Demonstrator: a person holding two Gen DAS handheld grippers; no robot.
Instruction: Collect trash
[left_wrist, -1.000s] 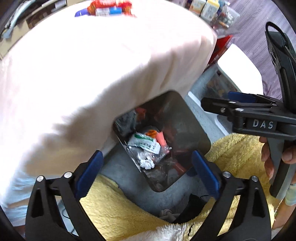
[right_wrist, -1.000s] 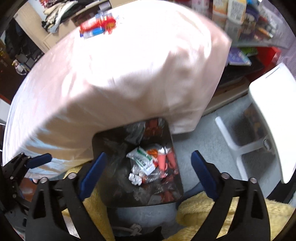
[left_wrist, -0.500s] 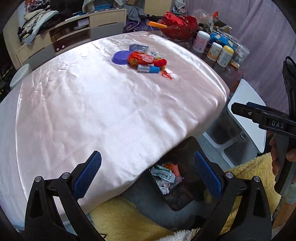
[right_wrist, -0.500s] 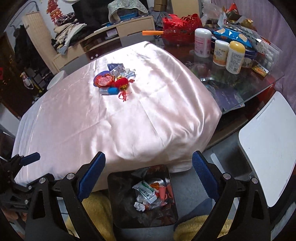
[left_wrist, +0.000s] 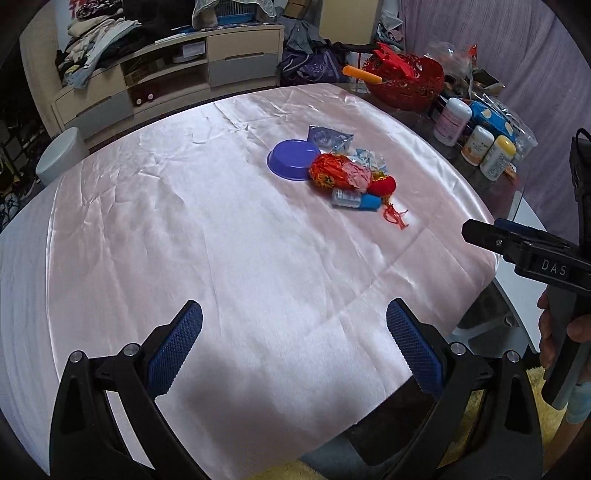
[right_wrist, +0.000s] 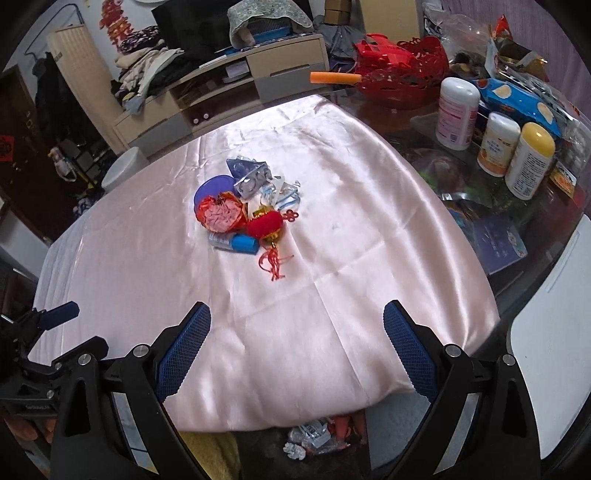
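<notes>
A heap of trash lies mid-table on the pink satin cloth: a purple bowl, a crumpled red and orange wrapper, a red lantern charm with a tassel, a blue and white tube and clear foil packets. My left gripper is open above the cloth's near side, well short of the heap. My right gripper is open too, over the near edge. A black trash bin holding wrappers shows below the table edge.
Bottles, snack bags and a red basket crowd the bare glass at the table's right. A white chair stands at the right. A cabinet piled with clothes lines the back wall. Yellow fluffy fabric lies beside the bin.
Both grippers have risen from the bin under the table edge up to above the tabletop. The trash heap on the cloth has come into full view; the bin has dropped to the frame's bottom.
</notes>
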